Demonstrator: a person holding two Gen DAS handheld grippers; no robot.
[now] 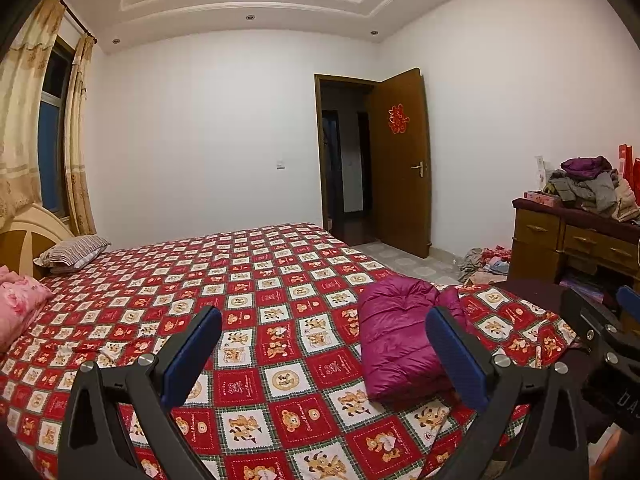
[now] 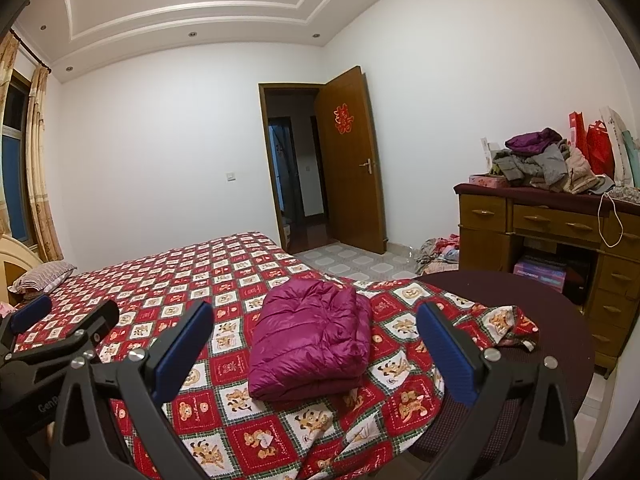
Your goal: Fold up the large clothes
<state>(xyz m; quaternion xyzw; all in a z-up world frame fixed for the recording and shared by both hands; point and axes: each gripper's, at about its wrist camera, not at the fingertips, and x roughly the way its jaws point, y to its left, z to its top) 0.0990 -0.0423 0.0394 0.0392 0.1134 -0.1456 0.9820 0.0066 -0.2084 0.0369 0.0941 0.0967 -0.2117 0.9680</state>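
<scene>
The folded magenta jacket [image 2: 310,340] lies on the bed [image 1: 248,280] near its foot corner, long axis running away from both wide-open, empty grippers, ahead of the right gripper [image 2: 316,354] and right of the left gripper [image 1: 324,356].

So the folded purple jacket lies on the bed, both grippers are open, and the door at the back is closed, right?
Not quite: the door stands open, as the right wrist view shows. The folded purple jacket does lie on the bed, and the left gripper and right gripper are both open.
</scene>
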